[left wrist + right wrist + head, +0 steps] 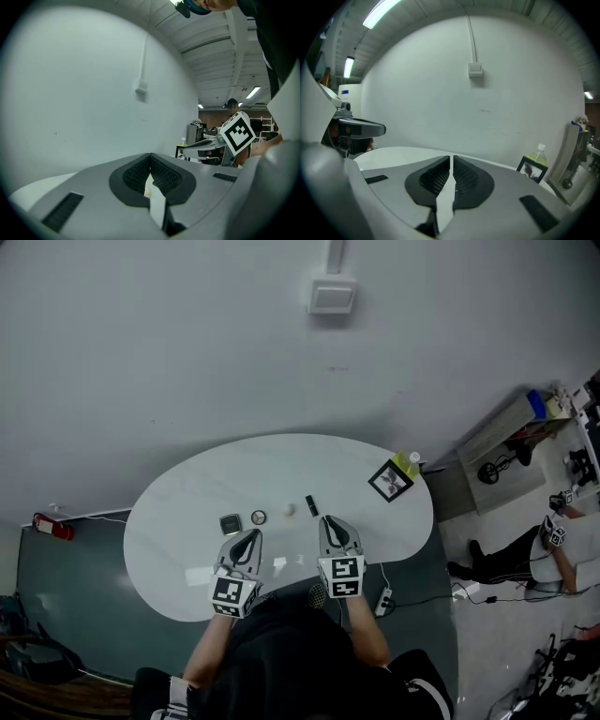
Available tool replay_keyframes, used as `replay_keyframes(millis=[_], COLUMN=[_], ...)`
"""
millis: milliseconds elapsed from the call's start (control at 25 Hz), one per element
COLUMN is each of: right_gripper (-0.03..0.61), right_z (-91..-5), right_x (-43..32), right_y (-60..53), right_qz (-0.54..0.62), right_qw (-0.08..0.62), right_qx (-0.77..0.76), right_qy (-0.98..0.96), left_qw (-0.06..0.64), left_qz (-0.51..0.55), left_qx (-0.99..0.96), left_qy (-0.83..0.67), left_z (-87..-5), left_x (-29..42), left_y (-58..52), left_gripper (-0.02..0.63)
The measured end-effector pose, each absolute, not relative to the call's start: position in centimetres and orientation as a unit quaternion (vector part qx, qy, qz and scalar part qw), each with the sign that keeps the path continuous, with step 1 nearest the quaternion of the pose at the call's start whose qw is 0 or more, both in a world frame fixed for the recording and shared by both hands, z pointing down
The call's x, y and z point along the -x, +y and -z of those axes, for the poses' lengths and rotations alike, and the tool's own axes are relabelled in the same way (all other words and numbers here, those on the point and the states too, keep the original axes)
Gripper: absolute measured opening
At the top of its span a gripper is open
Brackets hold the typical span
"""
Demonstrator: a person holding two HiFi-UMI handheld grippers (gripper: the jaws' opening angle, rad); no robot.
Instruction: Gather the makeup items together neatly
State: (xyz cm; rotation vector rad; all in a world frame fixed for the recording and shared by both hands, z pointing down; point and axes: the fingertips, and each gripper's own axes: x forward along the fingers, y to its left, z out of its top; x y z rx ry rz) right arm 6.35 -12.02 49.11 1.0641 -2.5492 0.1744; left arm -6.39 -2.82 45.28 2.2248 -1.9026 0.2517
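Observation:
Four makeup items lie in a row mid-table: a square compact (230,523), a small round compact (259,517), a pale ball-shaped sponge (289,510) and a black lipstick (311,505). My left gripper (249,538) (150,157) hovers just short of the two compacts, its jaws shut with nothing gripped. Just short of the lipstick, my right gripper (331,522) (451,159) has its jaws together except for a thin slit, and holds nothing. Both gripper views look over the jaws at the wall, so the makeup is hidden there.
The white oval table (187,512) stands against a pale wall. At its far right a black picture frame (390,481) (532,169) stands beside a green bottle (410,463) (539,157). A power strip (383,601) lies on the floor below the right edge.

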Motion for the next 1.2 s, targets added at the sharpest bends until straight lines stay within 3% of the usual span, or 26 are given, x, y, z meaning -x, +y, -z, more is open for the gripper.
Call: replay_keyframes(millis=[480,1200], right_gripper=[0.034,0.034], right_z=[-47.2,-48.1], right_x=[-5.2,-4.9], right_y=[-11.0,-9.7], right_qz=[-0.044,-0.060], right_qw=[0.155,0.164], right_qx=[-0.365,-0.347], right_qy=[-0.917,-0.921], left_qw=[0.103,0.105], left_qz=[-0.087,-0.086], left_qx=[-0.746,-0.742], left_qy=[-0.652,-0.656], left_z=[-45.3,-45.3], left_x=[6.4,6.6], left_y=[-1.8,-1.2], left_gripper=[0.017,0.017])
